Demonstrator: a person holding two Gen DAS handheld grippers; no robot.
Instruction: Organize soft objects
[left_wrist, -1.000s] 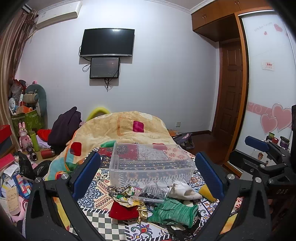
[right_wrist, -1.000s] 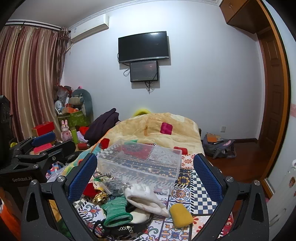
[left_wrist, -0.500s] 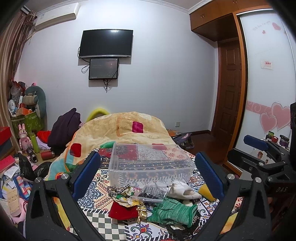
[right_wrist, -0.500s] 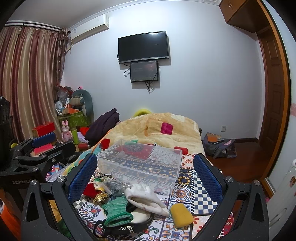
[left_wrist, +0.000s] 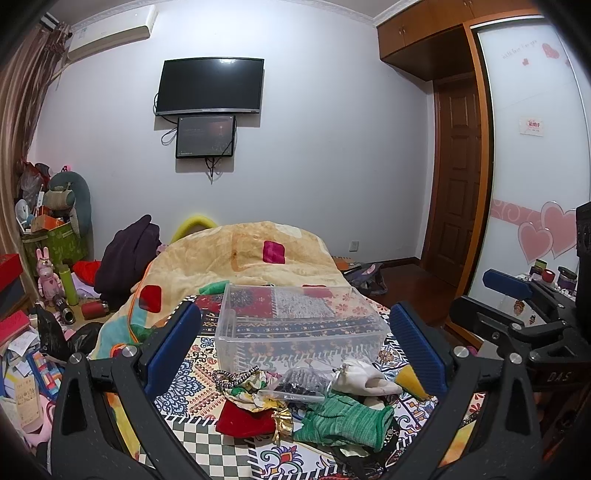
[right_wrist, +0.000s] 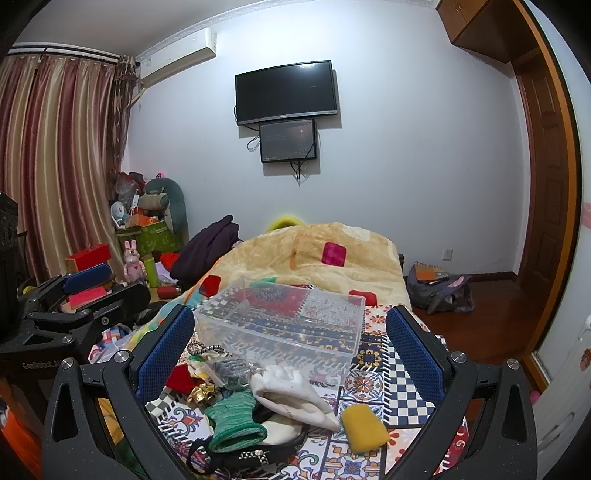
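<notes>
- The left gripper is spread wide, blue pads apart and nothing between them, held above the near end of the bed.
- The right gripper is spread just as wide and also empty, beside the left one; each shows at the edge of the other's view.
- Below and between both sets of fingers lies the pile of soft things on the patterned bedspread: a green knitted piece, a white cloth pouch, a red velvet pouch with a gold bow touching it, and a small clear bag of dark bits.
- A yellow sponge lies just right of the white pouch, apart from the heap.
- A black strap with metal studs curls at the near edge of the pile.
- Just behind the pile stands a clear plastic box, lid off, nothing inside.
- Farther back, a yellow quilt is heaped over the bed.
</notes>
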